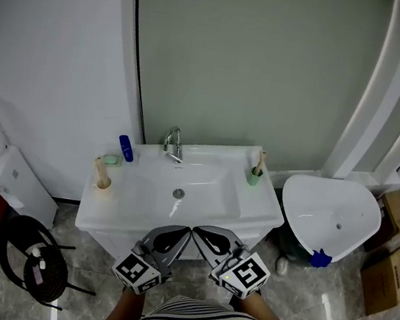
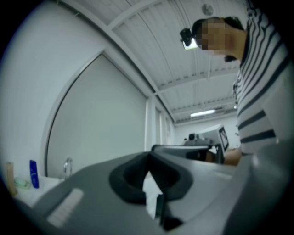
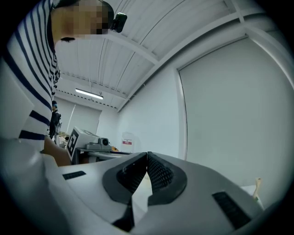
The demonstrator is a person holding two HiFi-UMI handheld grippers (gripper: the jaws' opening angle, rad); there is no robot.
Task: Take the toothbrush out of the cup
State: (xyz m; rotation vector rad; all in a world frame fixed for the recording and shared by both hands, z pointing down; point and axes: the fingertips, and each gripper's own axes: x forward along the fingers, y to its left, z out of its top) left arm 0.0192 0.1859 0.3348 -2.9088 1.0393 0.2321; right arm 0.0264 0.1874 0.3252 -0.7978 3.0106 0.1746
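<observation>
A white washbasin (image 1: 132, 216) stands in front of me. On its right rear corner is a green cup (image 1: 255, 177) with a toothbrush (image 1: 261, 160) upright in it. On the left rim a tan cup (image 1: 102, 180) holds a wooden-handled brush (image 1: 100, 167). Both grippers hover low at the basin's front edge, tips almost meeting, far from either cup. My left gripper (image 1: 183, 232) (image 2: 149, 157) is shut and holds nothing. My right gripper (image 1: 201, 232) (image 3: 147, 155) is also shut and holds nothing. The toothbrush (image 3: 257, 186) peeks in at the right gripper view's right edge.
A faucet (image 1: 173, 144), a blue bottle (image 1: 126, 148) and a green soap dish (image 1: 112, 159) line the basin's back. A loose white basin (image 1: 330, 209) and cardboard boxes (image 1: 391, 274) lie on the floor at right; a white box (image 1: 21, 185) and coiled black cable (image 1: 39, 262) at left.
</observation>
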